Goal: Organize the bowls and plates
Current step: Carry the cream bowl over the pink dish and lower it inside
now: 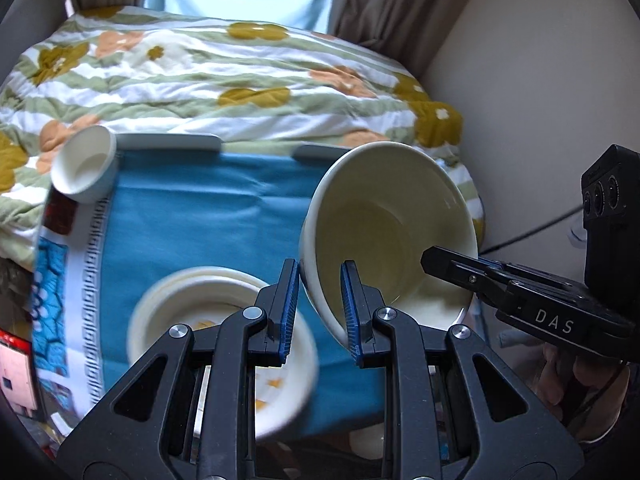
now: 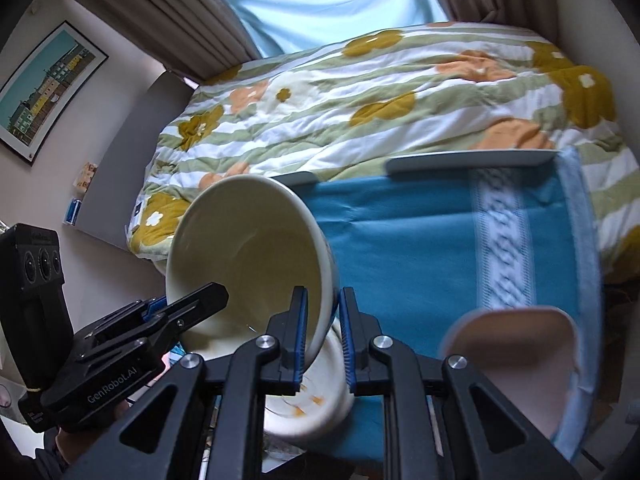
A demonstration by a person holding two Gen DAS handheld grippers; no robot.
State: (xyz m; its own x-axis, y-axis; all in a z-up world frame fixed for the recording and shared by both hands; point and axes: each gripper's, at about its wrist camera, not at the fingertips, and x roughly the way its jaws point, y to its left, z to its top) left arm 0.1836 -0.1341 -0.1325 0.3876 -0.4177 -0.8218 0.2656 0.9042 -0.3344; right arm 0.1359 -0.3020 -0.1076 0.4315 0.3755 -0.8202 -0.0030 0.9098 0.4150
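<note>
From the left wrist view, we judge the chief risk to be the bowl (image 1: 384,232) slipping: it hangs tilted above the cloth (image 1: 208,216), carried only by thin pinches on its rim, and a twist or an uneven pull between the two tools could lever it free onto the dish (image 1: 224,344) below, chipping both. The left gripper (image 1: 320,312) straddles the bowl's near wall, one pad outside and one inside, apparently pinching it, though the frame does not prove firm contact. The right gripper (image 1: 444,264) enters from the right, its tip on the opposite rim, and we cannot tell its closure from here. A cup (image 1: 86,168) lies tipped at the far left corner of the cloth, well apart from the grip. From the right wrist view, the same hazard stands: the bowl (image 2: 248,264) leans steeply, and the dish (image 2: 308,404) sits directly beneath its lower edge. The right gripper (image 2: 322,336) has the bowl's wall between its narrowed fingers, pinching it. The left gripper (image 2: 200,300) bears on the rim at the left. A plate (image 2: 516,360), motion-blurred, rests on the cloth (image 2: 400,240) to the right, near the tool but not touching.
</note>
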